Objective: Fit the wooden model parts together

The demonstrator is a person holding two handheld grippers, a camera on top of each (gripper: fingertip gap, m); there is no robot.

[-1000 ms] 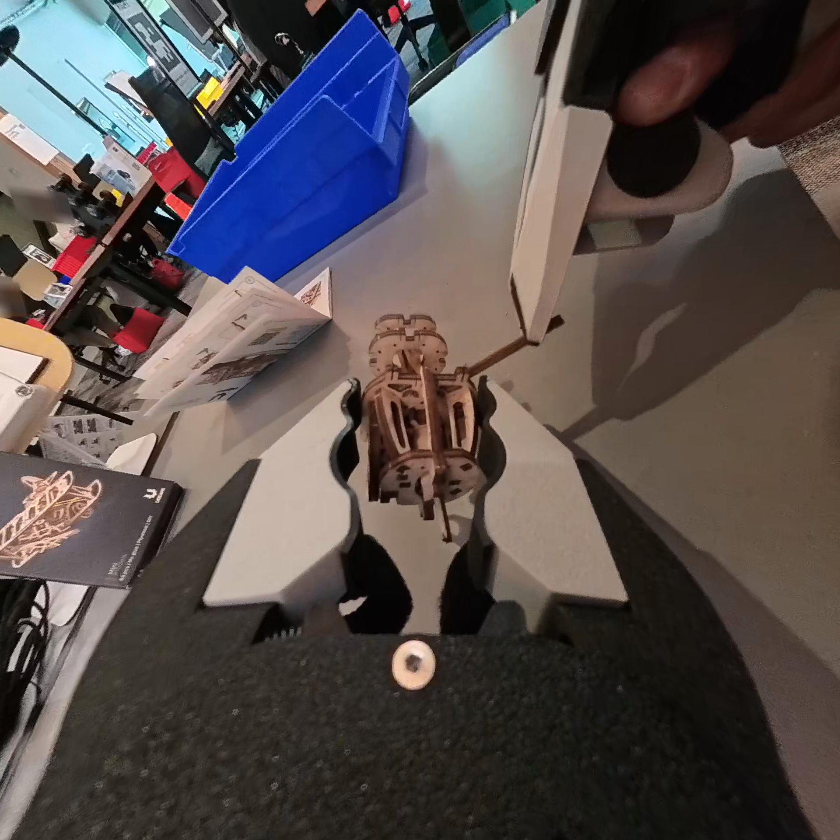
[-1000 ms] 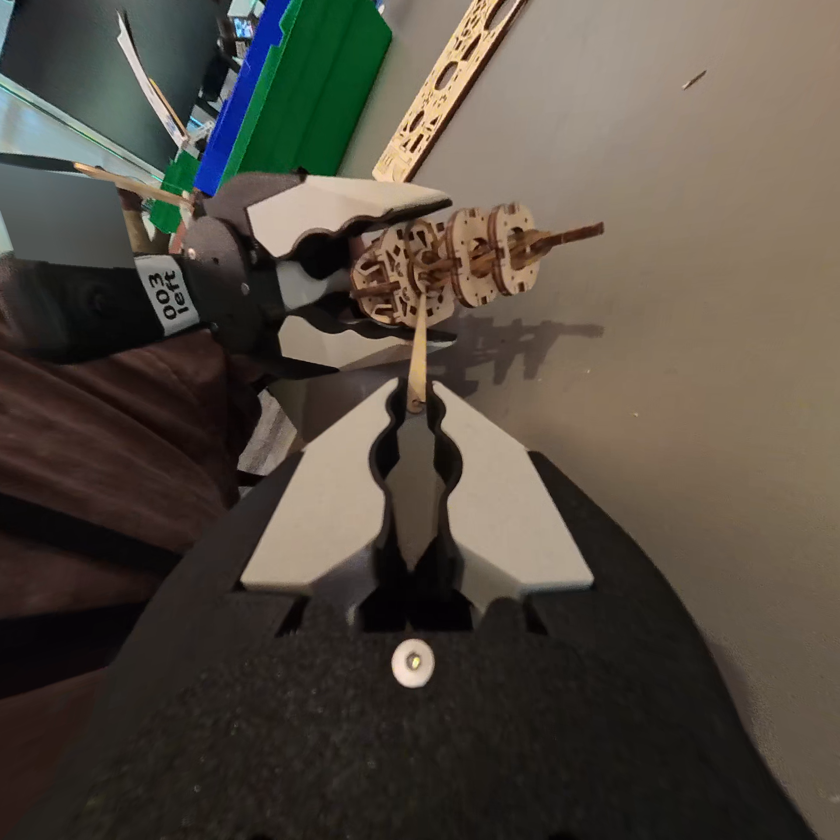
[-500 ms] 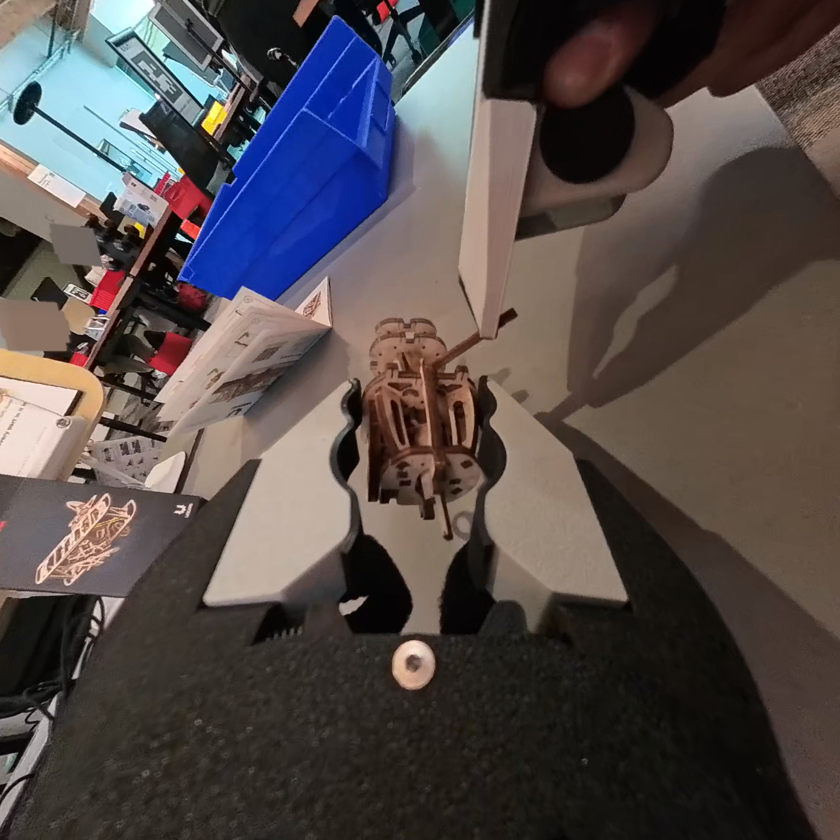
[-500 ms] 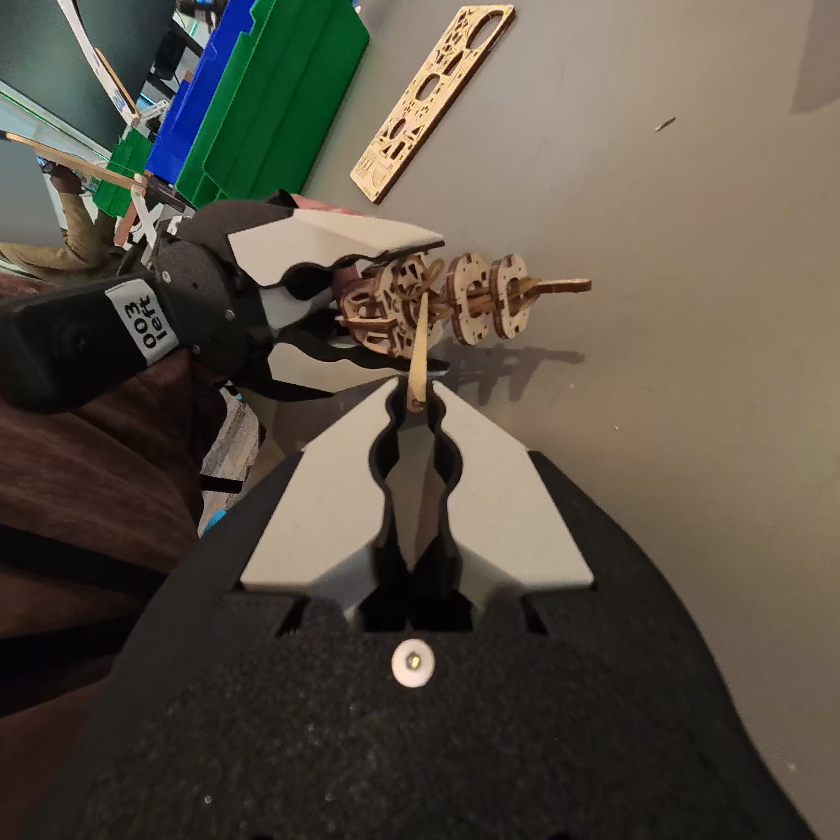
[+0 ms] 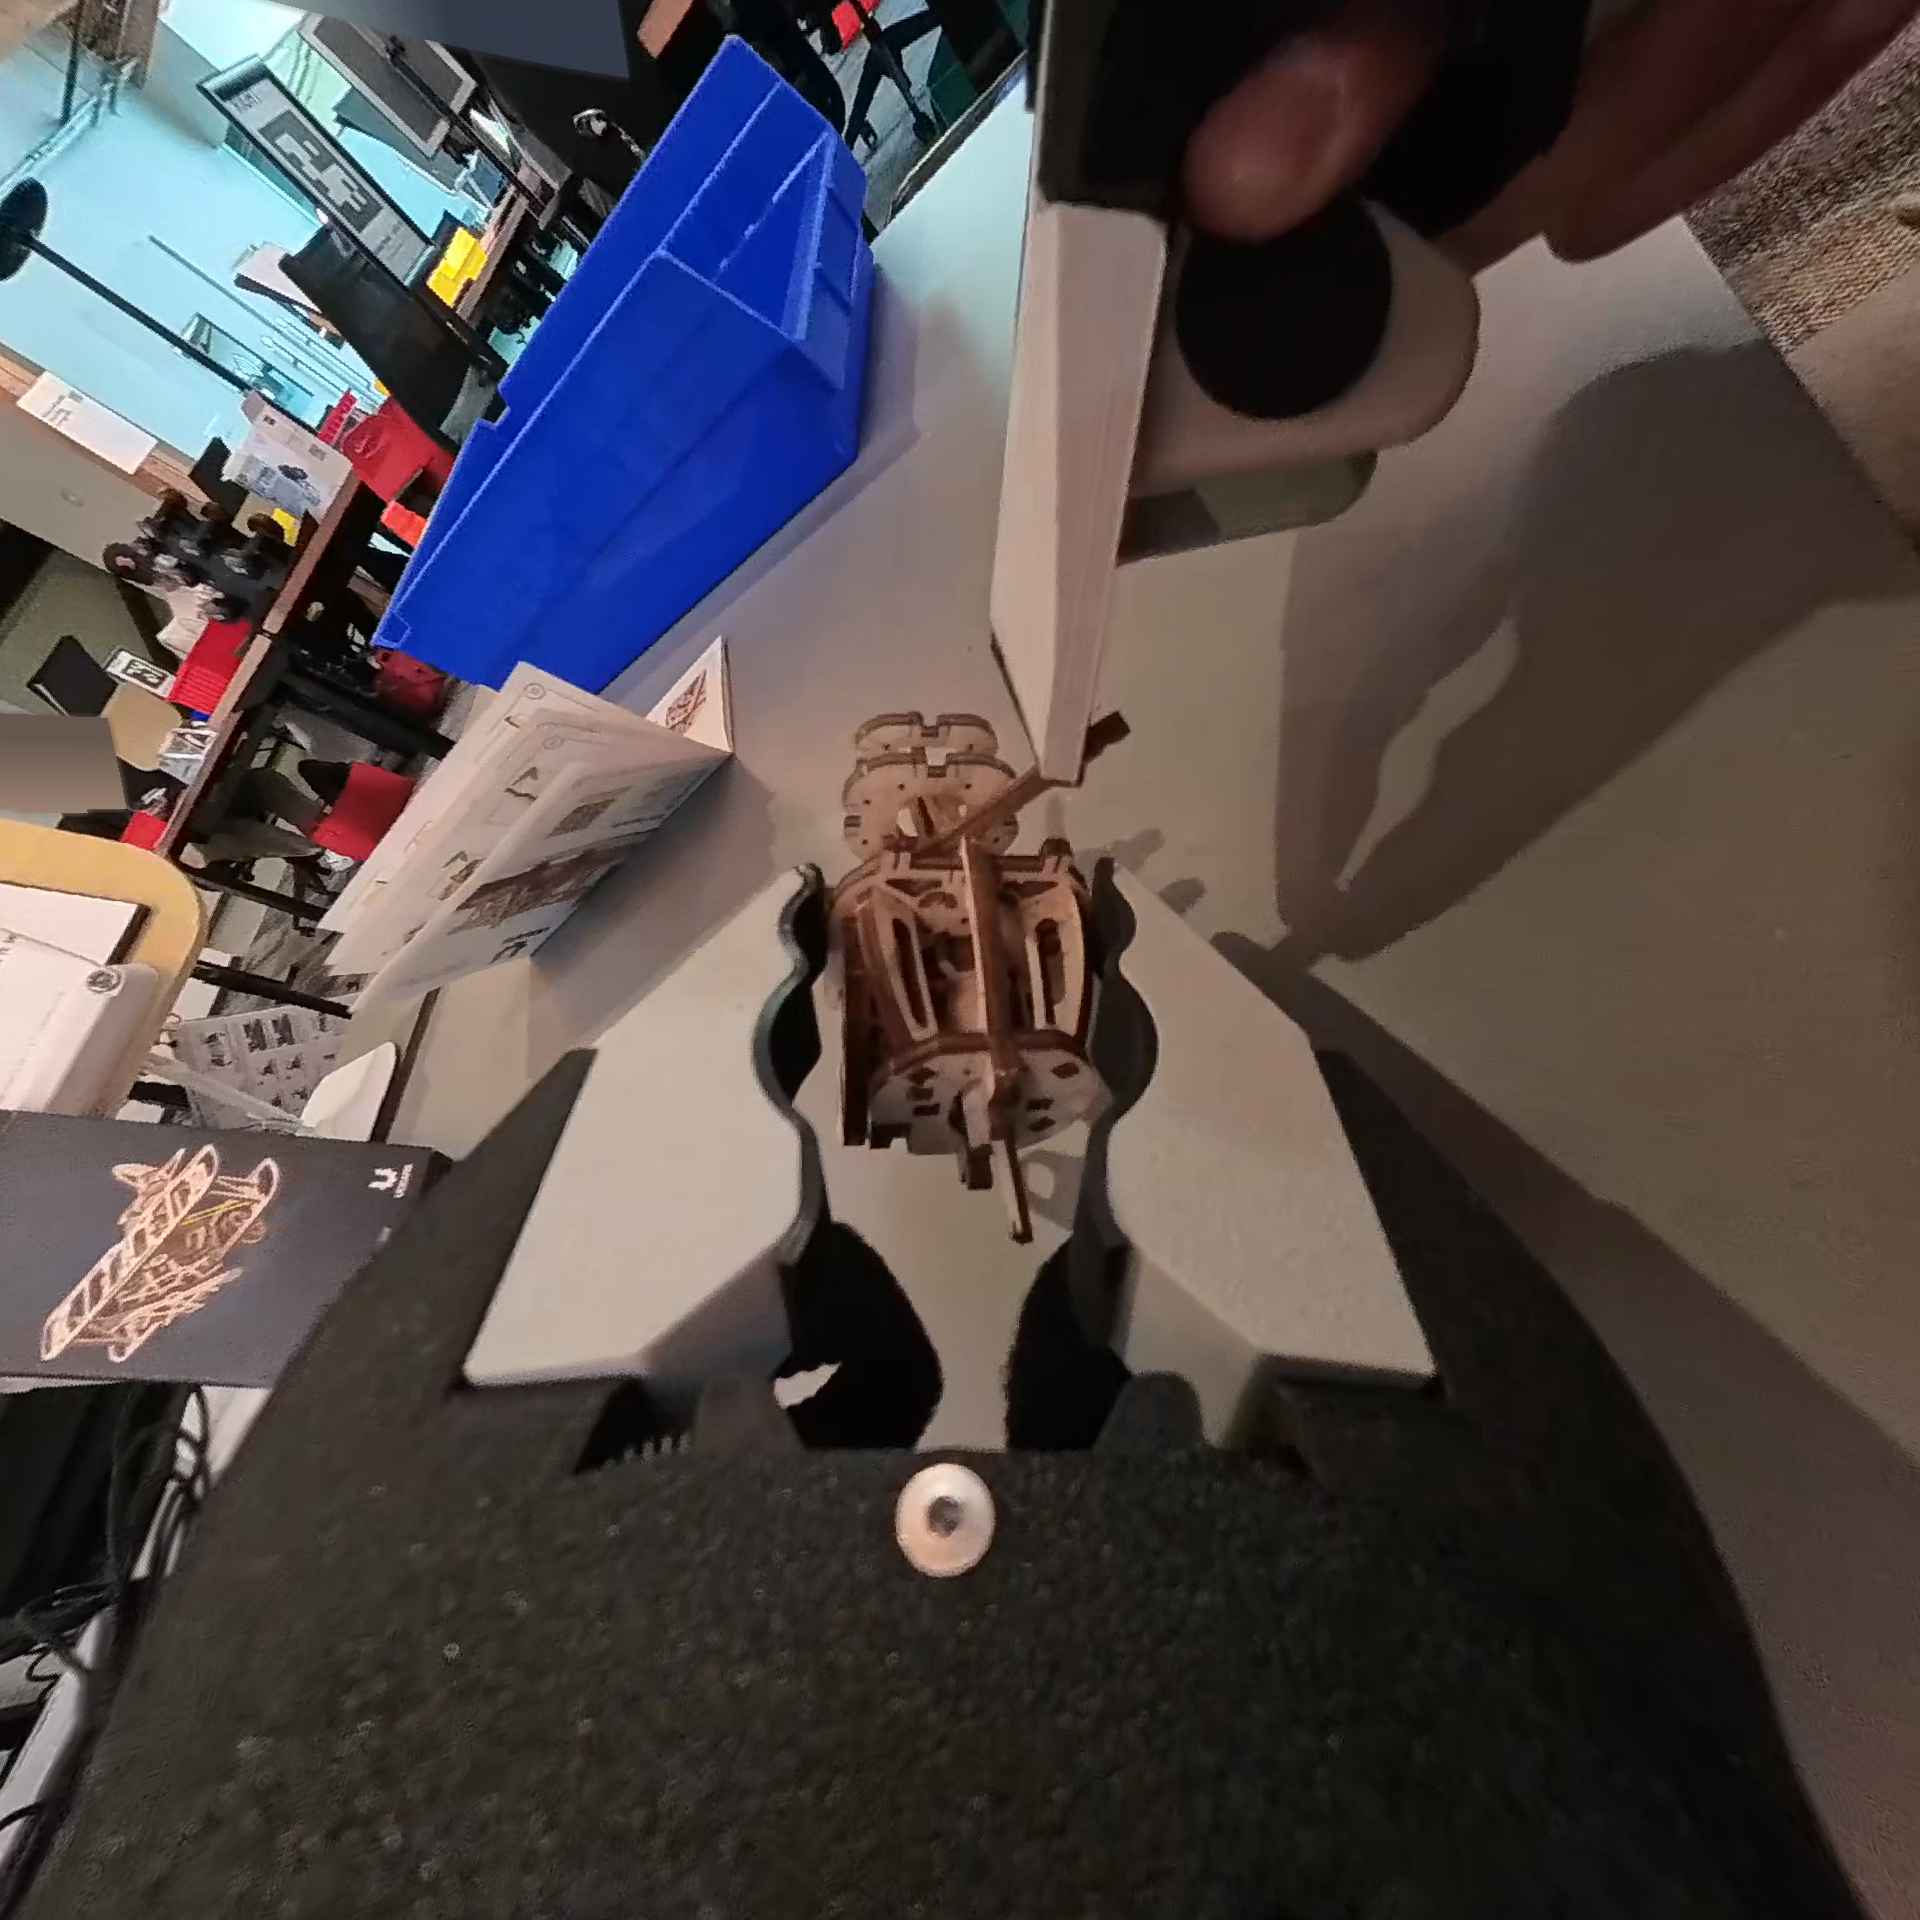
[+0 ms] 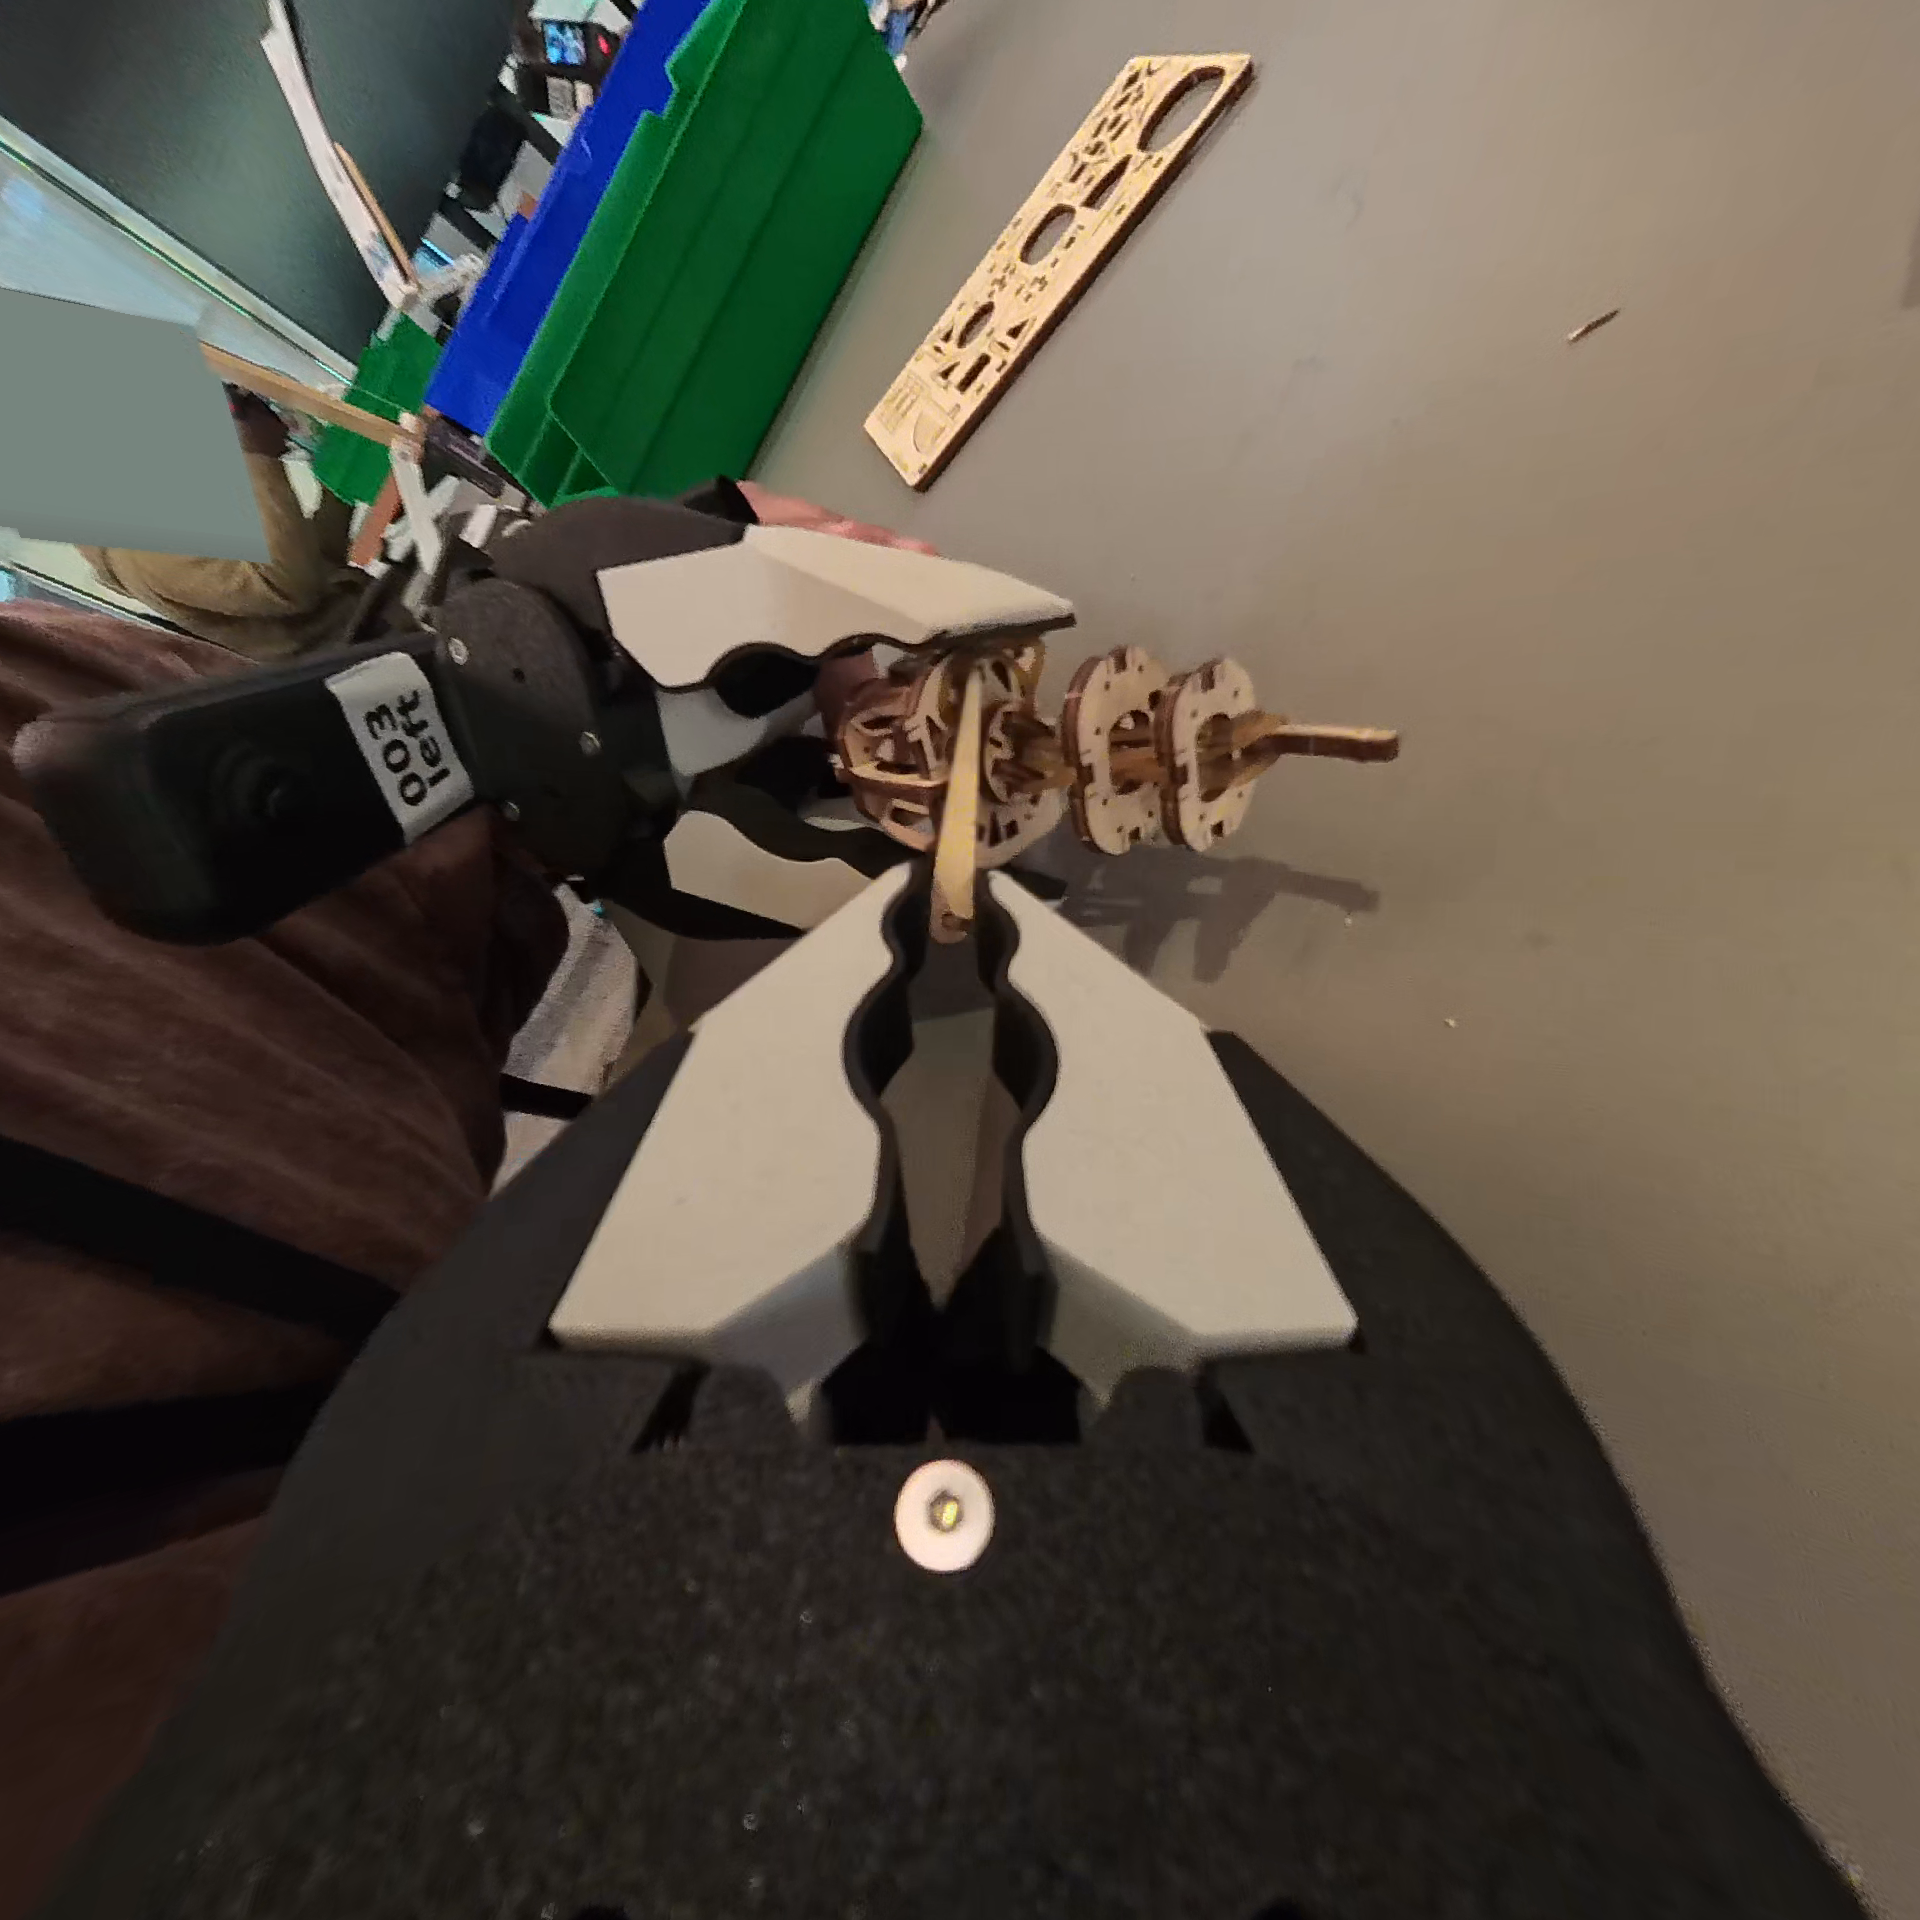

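Note:
My left gripper (image 5: 961, 914) is shut on a wooden model assembly (image 5: 961, 997), a cage-like drum with toothed discs on an axle. It holds the model sideways a little above the grey table. In the right wrist view the model (image 6: 1049, 748) sticks out of the left gripper (image 6: 831, 686) to the right. My right gripper (image 6: 951, 894) is shut on a thin wooden strip (image 6: 958, 800). The strip's far end lies against the model's drum. In the left wrist view the right gripper (image 5: 1060, 764) comes down from above, beside the model's far end.
A blue bin (image 5: 665, 416) stands at the back left with an open instruction booklet (image 5: 540, 831) and a black box (image 5: 177, 1257) nearer. A green bin (image 6: 707, 260), a punched-out wooden sheet (image 6: 1060, 260) and a small splinter (image 6: 1592, 327) lie on the table (image 6: 1558, 935).
The right gripper has moved in with the strip, bringing it up against the model's drum. The left gripper keeps its hold on the model and has turned a little.

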